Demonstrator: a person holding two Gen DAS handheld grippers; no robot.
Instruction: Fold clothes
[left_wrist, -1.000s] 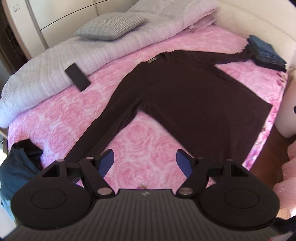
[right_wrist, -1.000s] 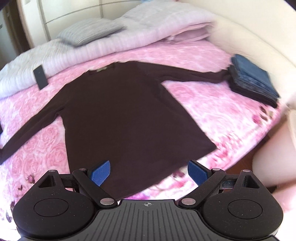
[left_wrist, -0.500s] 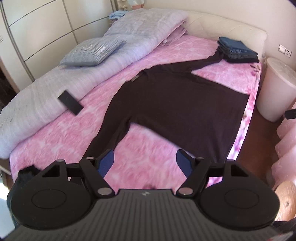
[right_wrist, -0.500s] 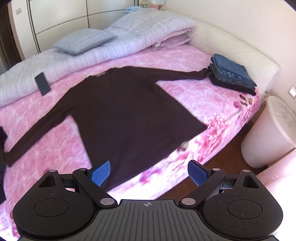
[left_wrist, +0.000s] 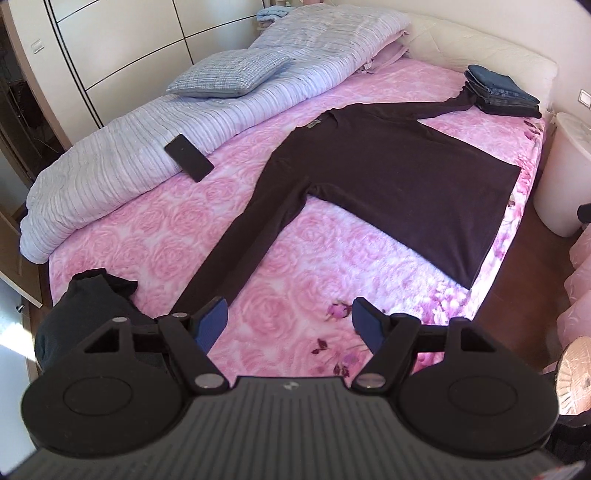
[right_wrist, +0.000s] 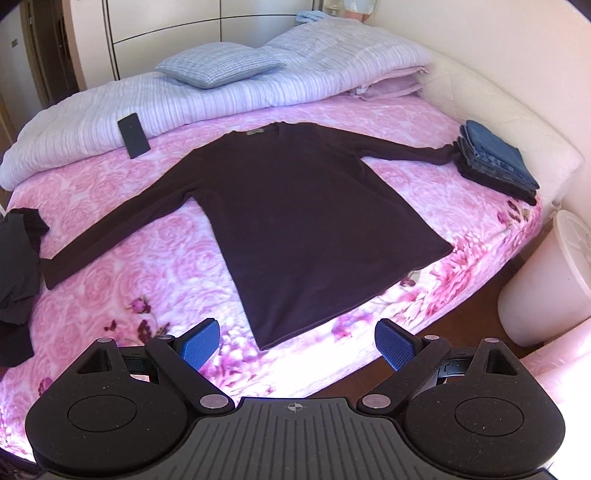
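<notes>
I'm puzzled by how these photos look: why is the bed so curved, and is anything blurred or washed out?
Left view: wide lens bows the bed; sweater sharp; floor at far left glares white. Right view: same bulge; blanket edge beside the tongs washed out, corners dark.

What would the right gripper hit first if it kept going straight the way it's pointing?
Probably the sweater, near its hem. The open right gripper aims down at the bed, nothing showing between, though depth is hard to judge.

The bed (right_wrist: 155, 258) carries a dark sweater (right_wrist: 310, 221), folded jeans (right_wrist: 495, 162), duvet (right_wrist: 240, 96), phone (right_wrist: 133, 135).
</notes>
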